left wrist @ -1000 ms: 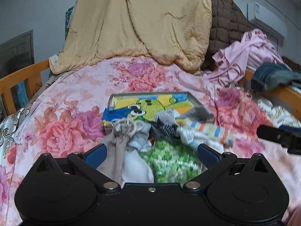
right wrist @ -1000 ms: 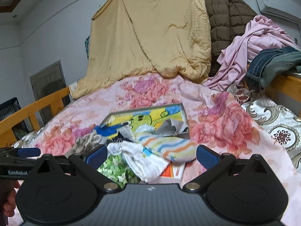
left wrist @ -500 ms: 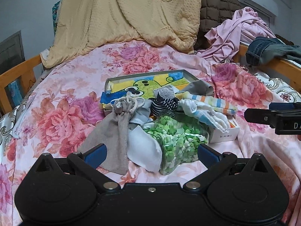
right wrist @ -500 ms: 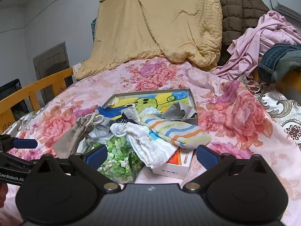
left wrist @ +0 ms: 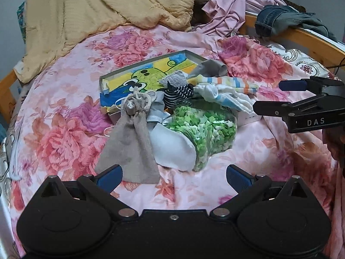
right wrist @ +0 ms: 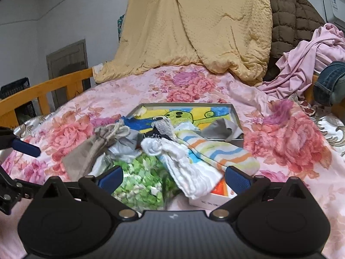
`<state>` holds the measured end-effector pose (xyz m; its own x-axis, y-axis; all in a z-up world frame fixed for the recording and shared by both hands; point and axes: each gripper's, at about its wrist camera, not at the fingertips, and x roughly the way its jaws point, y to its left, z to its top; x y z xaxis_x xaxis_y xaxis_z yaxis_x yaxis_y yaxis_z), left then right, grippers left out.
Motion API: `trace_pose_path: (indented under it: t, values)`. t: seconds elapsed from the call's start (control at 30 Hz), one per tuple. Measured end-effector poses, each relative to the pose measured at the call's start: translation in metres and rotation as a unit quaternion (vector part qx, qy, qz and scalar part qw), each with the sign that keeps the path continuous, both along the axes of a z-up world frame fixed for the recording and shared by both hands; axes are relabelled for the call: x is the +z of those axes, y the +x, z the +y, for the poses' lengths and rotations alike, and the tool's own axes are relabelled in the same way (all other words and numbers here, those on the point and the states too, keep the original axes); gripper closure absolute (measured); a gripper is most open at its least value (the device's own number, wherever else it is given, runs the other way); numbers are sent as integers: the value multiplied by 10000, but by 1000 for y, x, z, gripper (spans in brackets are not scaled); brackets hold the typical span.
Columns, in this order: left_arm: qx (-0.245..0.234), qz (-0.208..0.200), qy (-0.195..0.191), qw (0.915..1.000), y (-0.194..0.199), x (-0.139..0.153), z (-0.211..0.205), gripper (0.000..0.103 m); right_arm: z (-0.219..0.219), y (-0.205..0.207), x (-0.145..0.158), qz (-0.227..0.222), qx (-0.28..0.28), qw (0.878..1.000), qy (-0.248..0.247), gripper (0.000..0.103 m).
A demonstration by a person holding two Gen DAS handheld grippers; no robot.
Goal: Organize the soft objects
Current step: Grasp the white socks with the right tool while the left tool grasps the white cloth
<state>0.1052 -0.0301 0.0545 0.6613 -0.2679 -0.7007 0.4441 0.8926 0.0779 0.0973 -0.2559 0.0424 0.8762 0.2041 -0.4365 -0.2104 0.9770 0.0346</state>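
Observation:
A pile of soft things lies on the flowered bedspread [left wrist: 64, 133]: a grey drawstring pouch [left wrist: 129, 142], a white mask [left wrist: 172, 151], a clear bag of green paper stars [left wrist: 204, 133], a black-and-white striped sock [left wrist: 176, 96], a pastel striped sock [right wrist: 217, 153] and a white cloth [right wrist: 189, 172]. Behind them sits a shallow box [left wrist: 146, 75] with a cartoon drawing inside. My left gripper [left wrist: 173, 176] is open just short of the pouch. My right gripper [right wrist: 173, 176] is open over the star bag and white cloth; it also shows at the right of the left wrist view [left wrist: 286, 96].
A yellow blanket [right wrist: 204, 26], a brown quilted coat [right wrist: 295, 21], pink clothes [left wrist: 237, 6] and jeans [left wrist: 284, 19] are heaped at the back. Wooden bed rails [right wrist: 43, 88] run along both sides. A small white-and-orange carton [right wrist: 217, 196] lies under the white cloth.
Both grippers have pulled back and tilted down, so more bedspread shows in front of the pile. Both stay open. The pile has not moved.

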Motion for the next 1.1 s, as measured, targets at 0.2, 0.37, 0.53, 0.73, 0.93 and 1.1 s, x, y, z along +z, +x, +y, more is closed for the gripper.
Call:
trace_pose_path:
  t: [0.2,0.37,0.53,0.73,0.93,1.1]
  values:
    - [-89,13,-205,9998,19,-11,-3,1,6,22,-10,27,-19,9998,-207,3]
    - [-348,50,-236,9991,34,-25,-15,4,9,39,-13,-6,-38,9997,-230,7]
    - [-488,-62,-150,9987,42,-37,-27,16,14,56,-18,72,-6,9997,-249,14]
    - [335,14,-944,9950,52,-45,-18,29,20,67,-22,62,90,9995,-296,16]
    - [288,23,-1156,9929,56,-47,-19,44,23,70,-27,129,104,9991,-393,20]
    - [550,330,-1627,9846,59,-51,-7,47,20,74,-32,234,43,9990,-389,26]
